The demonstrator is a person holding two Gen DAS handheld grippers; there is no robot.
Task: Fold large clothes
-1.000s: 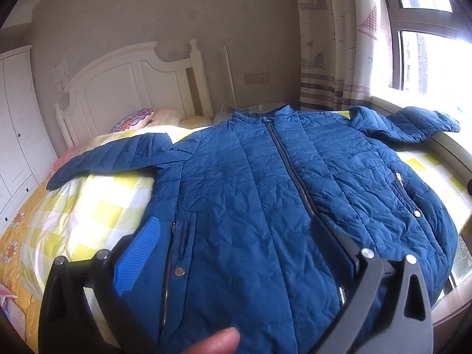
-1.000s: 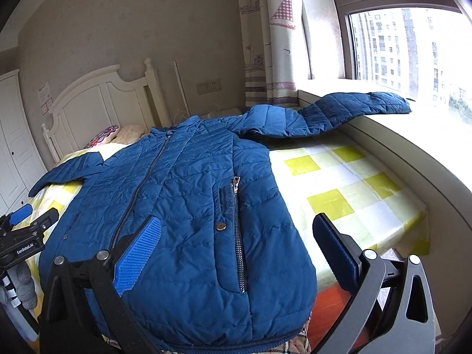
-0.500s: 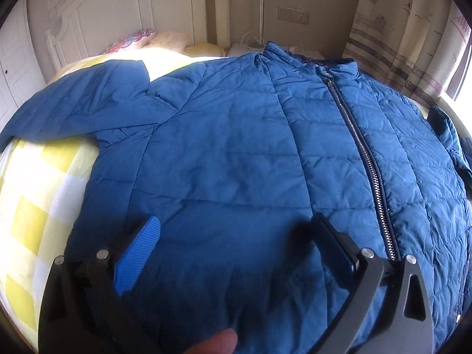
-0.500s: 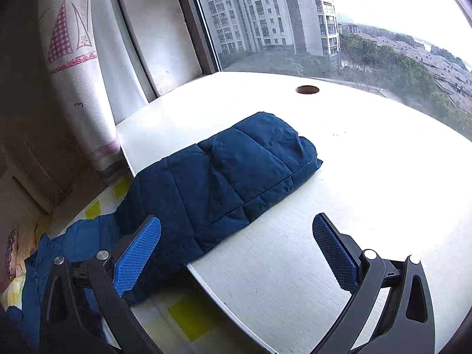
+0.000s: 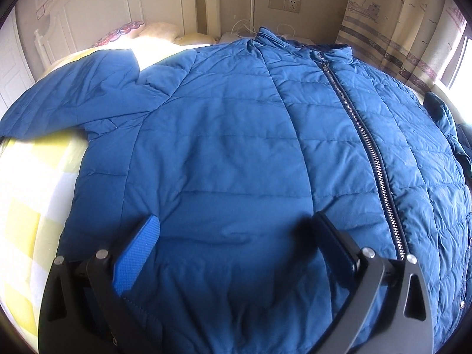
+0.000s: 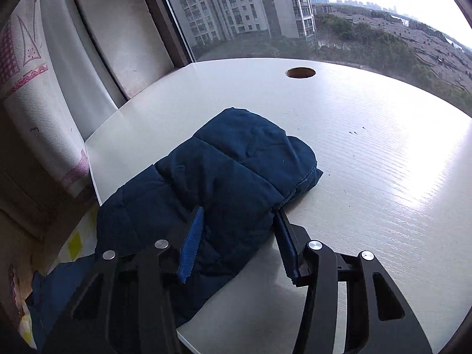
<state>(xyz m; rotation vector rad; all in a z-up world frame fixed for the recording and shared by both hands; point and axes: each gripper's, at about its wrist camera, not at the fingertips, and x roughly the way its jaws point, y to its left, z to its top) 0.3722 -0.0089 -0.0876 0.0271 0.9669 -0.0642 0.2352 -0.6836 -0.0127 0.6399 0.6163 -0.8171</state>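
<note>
A large blue quilted jacket (image 5: 230,147) lies front up on the bed, its zipper (image 5: 362,135) done up and one sleeve (image 5: 73,103) spread to the left. My left gripper (image 5: 236,236) hangs open over the lower left front panel, both pads wide apart with flat fabric under them. The other sleeve (image 6: 236,162) rests on the white window ledge (image 6: 368,162). My right gripper (image 6: 239,215) is closing, its jaws pinching that sleeve near the cuff, with the blue pad sunk into the fabric.
A yellow-checked sheet (image 5: 29,191) covers the bed, with pillows (image 5: 159,31) and a white headboard (image 5: 88,8) behind. A patterned curtain (image 6: 29,88) hangs left of the ledge. The ledge has a round hole (image 6: 300,73), and the window pane stands beyond it.
The right gripper swung from the jacket body to the sleeve on the ledge, then narrowed from wide open onto it. The left gripper came in low over the jacket front and has since held still.
</note>
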